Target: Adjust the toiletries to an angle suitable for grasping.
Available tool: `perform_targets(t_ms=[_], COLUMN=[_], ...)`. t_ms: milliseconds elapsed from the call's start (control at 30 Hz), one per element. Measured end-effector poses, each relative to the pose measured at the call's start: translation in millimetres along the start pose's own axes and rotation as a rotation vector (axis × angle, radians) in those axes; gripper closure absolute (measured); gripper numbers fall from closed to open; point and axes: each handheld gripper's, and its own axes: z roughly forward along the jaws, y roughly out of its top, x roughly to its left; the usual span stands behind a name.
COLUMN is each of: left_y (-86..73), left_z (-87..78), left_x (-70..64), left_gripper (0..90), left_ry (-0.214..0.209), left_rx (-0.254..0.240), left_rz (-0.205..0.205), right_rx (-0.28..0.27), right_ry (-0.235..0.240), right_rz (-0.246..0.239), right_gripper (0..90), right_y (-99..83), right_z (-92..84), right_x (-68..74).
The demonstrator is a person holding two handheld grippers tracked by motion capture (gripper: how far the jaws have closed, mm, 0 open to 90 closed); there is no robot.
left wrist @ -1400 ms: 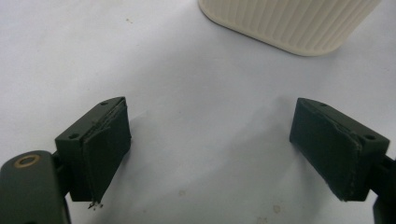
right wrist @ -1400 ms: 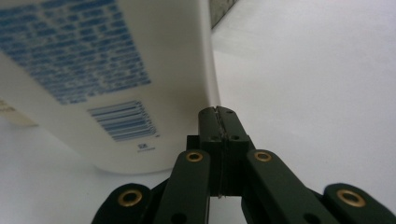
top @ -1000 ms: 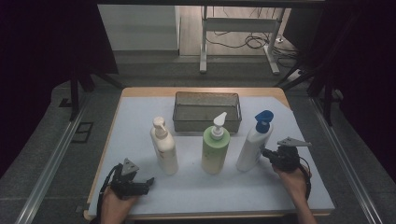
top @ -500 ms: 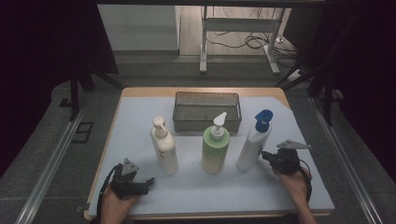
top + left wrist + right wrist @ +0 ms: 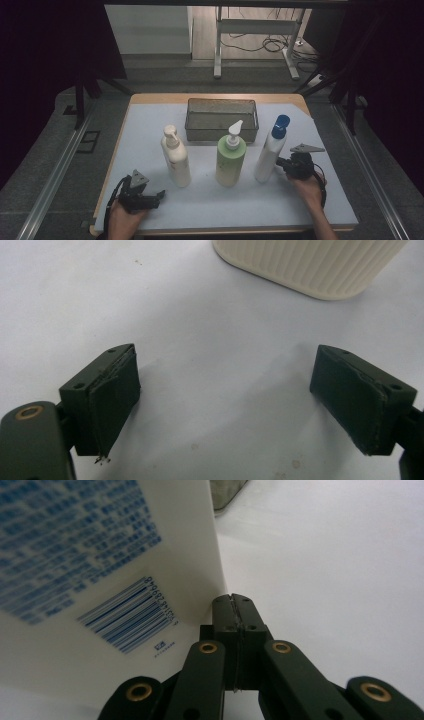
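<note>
Three pump bottles stand in a row on the white mat: a cream one (image 5: 176, 156) at left, a green one (image 5: 231, 157) in the middle, and a white one with a blue cap (image 5: 270, 150) at right. My right gripper (image 5: 281, 164) is shut with nothing between its pads, its tip (image 5: 234, 601) against the lower side of the white bottle (image 5: 100, 580), whose barcode label faces it. My left gripper (image 5: 156, 195) rests open near the front left edge; its jaws (image 5: 225, 405) stand wide apart over bare mat, with the cream bottle's base (image 5: 310, 265) just ahead.
A dark mesh basket (image 5: 222, 120) sits at the back centre of the mat, behind the bottles. The wooden table edge (image 5: 120, 150) frames the mat. Metal rails run along both sides of the table, and dark curtains hang beyond.
My right gripper has shifted slightly left and down toward the base of the white bottle. The left gripper and the bottles have stayed where they were.
</note>
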Motion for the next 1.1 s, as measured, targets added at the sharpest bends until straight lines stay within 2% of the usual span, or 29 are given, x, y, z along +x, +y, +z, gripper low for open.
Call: perform_targets(t_ms=[467,567,767,933,1000,1033,1100], left_y=[0.0,0.0,0.0,-0.1,-0.1,-0.1,-0.1], left_z=[0.0,0.0,0.0,0.0,0.0,0.0,0.0], left_x=[-0.1,-0.1,-0.1,-0.2,-0.2,-0.2,-0.2], left_gripper=[12.7,12.6,12.6,12.7,12.7,12.7,12.7], left_ry=[0.001,0.001,0.001,0.001,0.001,0.002,0.002], left_rx=[0.000,0.000,0.000,-0.001,-0.001,-0.001,-0.001], left_rz=[0.001,0.001,0.001,0.001,0.001,0.001,0.001], right_rx=[0.002,-0.010,-0.027,-0.030,-0.028,-0.030,-0.035], right_ry=[0.017,0.021,0.013,0.053,0.066,0.098,0.129], right_rz=[0.000,0.003,-0.022,-0.041,-0.049,-0.057,-0.056], right_gripper=[89.4,87.3,88.7,89.7,89.7,89.8,89.7], right_y=[7.8,4.8,-6.9,-18.2,-20.2,-23.9,-25.4], right_z=[14.6,7.4,-19.7,-41.2,-44.0,-48.7,-51.0], right_x=[1.9,1.9,5.1,18.6,21.9,30.4,37.7])
